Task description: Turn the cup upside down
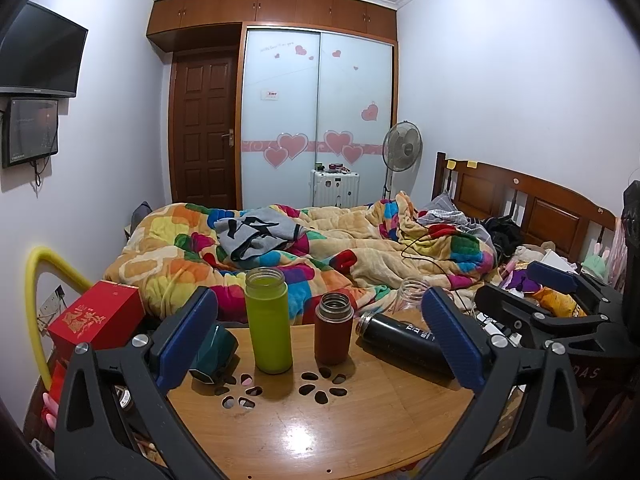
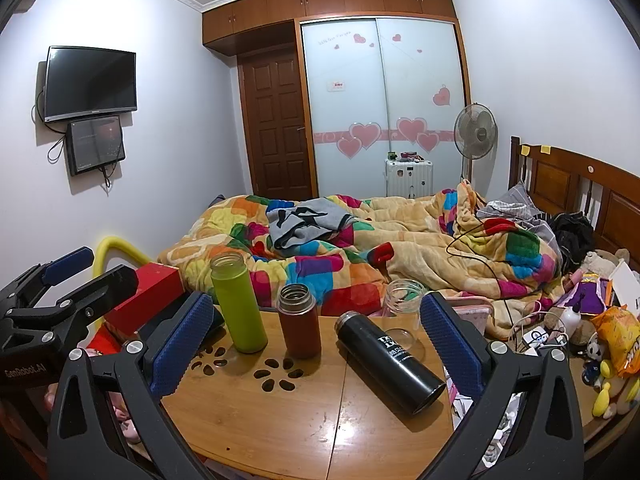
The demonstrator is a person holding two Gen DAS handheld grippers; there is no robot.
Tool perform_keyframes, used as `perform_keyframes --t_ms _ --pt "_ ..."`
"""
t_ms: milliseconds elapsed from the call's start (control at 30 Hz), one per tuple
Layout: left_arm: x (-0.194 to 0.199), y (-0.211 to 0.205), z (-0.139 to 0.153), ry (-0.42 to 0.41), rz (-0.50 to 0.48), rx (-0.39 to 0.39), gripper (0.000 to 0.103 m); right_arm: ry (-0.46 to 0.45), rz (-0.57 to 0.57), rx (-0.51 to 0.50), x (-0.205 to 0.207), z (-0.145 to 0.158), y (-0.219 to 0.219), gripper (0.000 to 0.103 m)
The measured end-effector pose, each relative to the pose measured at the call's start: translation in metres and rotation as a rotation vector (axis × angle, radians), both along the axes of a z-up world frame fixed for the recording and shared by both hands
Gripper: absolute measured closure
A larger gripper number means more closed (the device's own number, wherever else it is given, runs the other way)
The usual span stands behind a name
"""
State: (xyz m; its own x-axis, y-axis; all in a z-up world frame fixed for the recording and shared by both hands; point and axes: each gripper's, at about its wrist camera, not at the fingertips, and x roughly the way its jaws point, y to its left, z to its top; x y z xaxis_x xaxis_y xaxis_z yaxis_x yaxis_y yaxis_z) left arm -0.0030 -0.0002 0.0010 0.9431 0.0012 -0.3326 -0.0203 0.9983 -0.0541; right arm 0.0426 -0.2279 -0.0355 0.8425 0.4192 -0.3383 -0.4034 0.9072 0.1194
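On the wooden table, left to right: green cup upright, brown cup upright, black cup lying sideways. Left gripper and right gripper both spread wide, holding nothing.

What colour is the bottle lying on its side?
Black bottle with white lettering, clearest in the right wrist view.

Bare table fills the lower centre of the frame. Green bottle, brown flask and fallen black flask block mid-frame.
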Motion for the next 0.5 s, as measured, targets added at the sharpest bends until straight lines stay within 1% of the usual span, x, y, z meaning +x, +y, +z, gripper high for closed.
perform_keyframes --t_ms 500 --pt "-0.0001 -0.0015 -0.0003 -0.001 0.000 0.000 0.000 -0.002 0.000 -0.001 -0.0001 0.0000 0.0005 0.000"
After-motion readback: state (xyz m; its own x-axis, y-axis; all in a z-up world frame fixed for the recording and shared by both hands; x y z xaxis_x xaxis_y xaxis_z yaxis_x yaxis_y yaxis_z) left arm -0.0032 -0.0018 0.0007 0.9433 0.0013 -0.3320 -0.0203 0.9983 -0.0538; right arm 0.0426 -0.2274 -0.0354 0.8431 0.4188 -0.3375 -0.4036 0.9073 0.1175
